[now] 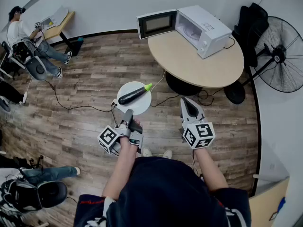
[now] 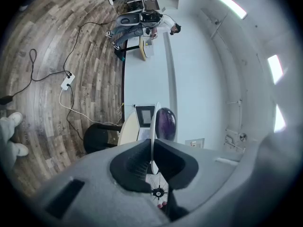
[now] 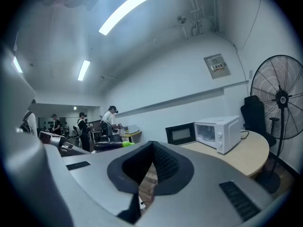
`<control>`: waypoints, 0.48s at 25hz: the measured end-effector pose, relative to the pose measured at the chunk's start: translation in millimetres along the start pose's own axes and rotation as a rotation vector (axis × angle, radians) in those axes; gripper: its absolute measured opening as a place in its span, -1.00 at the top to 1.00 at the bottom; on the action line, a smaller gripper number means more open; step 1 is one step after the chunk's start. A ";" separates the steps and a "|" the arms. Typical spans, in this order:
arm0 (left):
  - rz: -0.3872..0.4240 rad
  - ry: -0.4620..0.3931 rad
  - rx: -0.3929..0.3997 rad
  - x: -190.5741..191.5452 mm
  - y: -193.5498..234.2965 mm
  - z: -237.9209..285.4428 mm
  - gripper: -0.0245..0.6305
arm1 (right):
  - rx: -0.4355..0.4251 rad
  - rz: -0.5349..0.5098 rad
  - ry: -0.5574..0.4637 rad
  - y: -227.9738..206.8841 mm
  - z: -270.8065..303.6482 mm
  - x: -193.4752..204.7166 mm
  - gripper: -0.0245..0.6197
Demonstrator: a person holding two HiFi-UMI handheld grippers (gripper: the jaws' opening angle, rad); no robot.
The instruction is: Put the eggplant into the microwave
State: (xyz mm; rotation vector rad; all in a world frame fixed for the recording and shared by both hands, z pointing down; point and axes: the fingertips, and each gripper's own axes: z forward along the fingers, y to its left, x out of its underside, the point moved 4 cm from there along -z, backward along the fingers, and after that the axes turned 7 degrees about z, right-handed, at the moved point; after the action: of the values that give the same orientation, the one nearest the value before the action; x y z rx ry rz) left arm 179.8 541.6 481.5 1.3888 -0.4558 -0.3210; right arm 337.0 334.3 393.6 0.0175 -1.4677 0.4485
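Lying diagonally, eggplant (image 1: pixel 132 95) points stem-first toward microwave (image 1: pixel 204 28).

I count two grippers: left gripper (image 1: pixel 128 113) and right gripper (image 1: pixel 188 103). One plate (image 1: pixel 142 106), one eggplant (image 1: pixel 131 95), one microwave (image 1: pixel 208 30), one table (image 1: pixel 199 65), one fan (image 1: pixel 279 56), one desk (image 1: pixel 59 25). One seated person (image 1: pixel 23 32) in the head view. The right gripper view shows at least three people, too small for a sure count.
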 end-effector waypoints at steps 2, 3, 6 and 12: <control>-0.005 -0.001 -0.007 0.5 -0.4 -0.1 0.85 | 0.002 0.006 -0.004 -1.0 -0.4 -1.1 0.89; -0.006 -0.001 -0.009 1.3 -0.7 -0.4 0.85 | 0.002 0.007 -0.006 -1.4 -1.1 -1.3 0.89; -0.006 -0.004 -0.008 6.7 -1.0 -2.2 0.85 | -0.004 0.000 -0.009 -2.9 -5.9 -0.2 0.89; -0.003 -0.008 -0.006 26.3 -2.8 -2.9 0.85 | -0.017 -0.018 0.003 -13.6 -18.2 2.0 0.89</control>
State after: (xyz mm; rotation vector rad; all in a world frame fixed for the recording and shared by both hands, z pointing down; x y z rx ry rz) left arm 204.2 531.1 481.6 1.3830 -0.4589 -0.3300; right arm 358.5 327.5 396.9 0.0161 -1.4671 0.4215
